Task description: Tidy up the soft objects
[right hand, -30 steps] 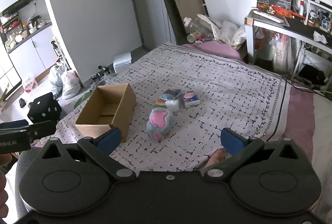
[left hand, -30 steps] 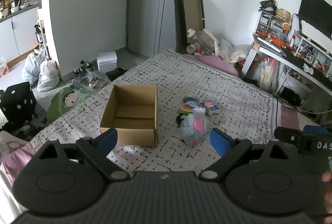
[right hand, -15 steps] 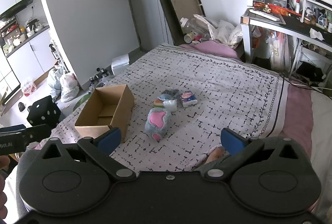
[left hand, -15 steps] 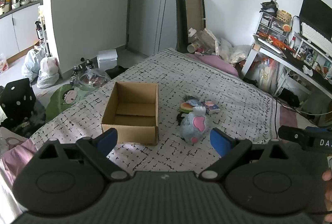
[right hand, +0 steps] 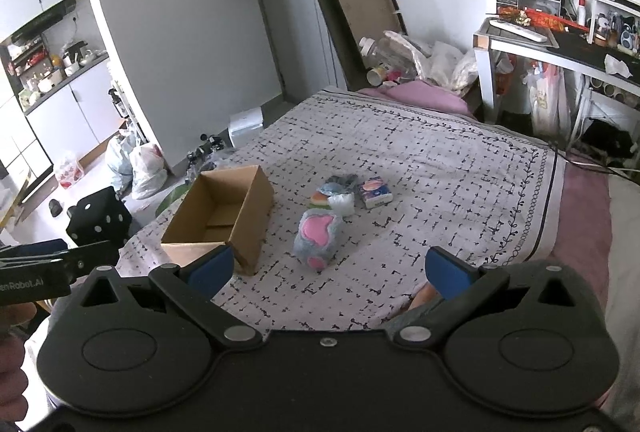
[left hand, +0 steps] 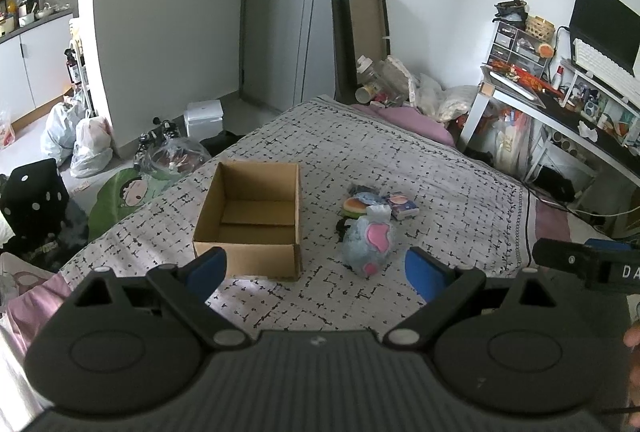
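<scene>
An open cardboard box (left hand: pixel 250 216) sits on the bed (left hand: pixel 440 184), which is covered with a white spread printed with black marks. Just to the right of the box lies a grey plush toy (left hand: pixel 370 240) with pink patches, apart from the box wall. Beyond the plush, farther from the box's near side, a small cluster rests together: an orange and green soft toy (left hand: pixel 354 206), a crumpled white plastic wrap (left hand: pixel 378 211) and a small tissue pack (left hand: pixel 404 206). A dark bit of fabric (left hand: pixel 362 189) lies at the back of that cluster.

The left claw (left hand: pixel 316 268) hangs above the near edge of the bed, its blue-tipped fingers spread wide apart and holding nothing, box and plush framed between them. The right claw (right hand: pixel 328 266) is likewise spread wide and empty, well short of the plush (right hand: pixel 318 240) and box (right hand: pixel 224 216).
</scene>
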`<action>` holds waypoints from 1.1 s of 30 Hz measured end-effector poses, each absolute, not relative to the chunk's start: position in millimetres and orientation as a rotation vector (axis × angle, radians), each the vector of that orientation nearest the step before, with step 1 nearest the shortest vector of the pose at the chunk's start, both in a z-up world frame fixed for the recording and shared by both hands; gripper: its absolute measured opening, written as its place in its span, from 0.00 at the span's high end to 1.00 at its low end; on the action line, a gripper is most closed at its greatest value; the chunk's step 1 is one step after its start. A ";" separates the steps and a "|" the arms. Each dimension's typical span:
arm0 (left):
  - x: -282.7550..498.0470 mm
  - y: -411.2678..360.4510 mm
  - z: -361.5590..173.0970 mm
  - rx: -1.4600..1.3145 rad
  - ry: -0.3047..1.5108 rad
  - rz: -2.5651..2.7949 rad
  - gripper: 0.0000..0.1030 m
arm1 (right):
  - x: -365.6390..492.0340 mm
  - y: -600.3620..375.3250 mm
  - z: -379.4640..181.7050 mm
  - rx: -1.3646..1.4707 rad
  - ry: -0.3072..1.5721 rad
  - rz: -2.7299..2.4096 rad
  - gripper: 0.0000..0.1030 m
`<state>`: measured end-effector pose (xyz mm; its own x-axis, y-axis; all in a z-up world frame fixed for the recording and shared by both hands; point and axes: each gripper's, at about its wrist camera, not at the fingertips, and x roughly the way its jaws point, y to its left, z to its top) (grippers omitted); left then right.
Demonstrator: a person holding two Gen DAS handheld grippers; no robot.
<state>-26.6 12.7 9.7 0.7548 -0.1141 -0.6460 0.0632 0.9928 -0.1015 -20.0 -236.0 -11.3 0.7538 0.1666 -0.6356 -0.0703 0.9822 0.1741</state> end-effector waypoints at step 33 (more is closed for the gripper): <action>-4.0 -7.0 -8.5 -0.047 0.757 -0.079 0.08 | -0.7 -244.7 -35.2 0.194 0.738 0.140 0.00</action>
<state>-4.0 -7.0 -8.5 0.7244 -0.0888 -0.6837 0.0549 0.9960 -0.0712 -0.7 -244.7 -35.2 0.7321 0.1940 -0.6530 -0.0580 0.9729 0.2240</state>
